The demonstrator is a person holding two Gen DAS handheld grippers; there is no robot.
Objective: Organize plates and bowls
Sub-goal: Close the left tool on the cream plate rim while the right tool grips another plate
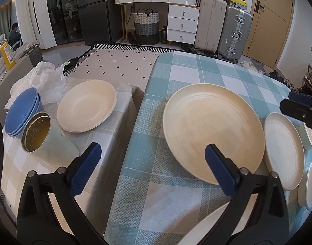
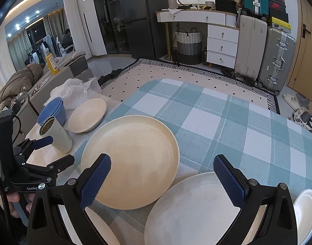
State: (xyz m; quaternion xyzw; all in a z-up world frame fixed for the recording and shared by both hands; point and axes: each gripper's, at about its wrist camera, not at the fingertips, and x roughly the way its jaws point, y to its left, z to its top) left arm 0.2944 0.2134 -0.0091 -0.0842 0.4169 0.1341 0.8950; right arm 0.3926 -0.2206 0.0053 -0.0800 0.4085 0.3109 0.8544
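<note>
The far half of the blue-checked table (image 2: 227, 118) lies bare, giving open passage there. Its near part is crowded: a large cream plate (image 2: 133, 161) touches a white plate (image 2: 192, 210) to its right, with more dishes at the near and right edges. On the left side table (image 1: 107, 134), 1 tin can (image 1: 43, 136), stacked blue bowls (image 1: 23, 112) and a cream plate (image 1: 86, 106) stand close together, a crumpled plastic bag (image 1: 43, 81) behind them.
</note>
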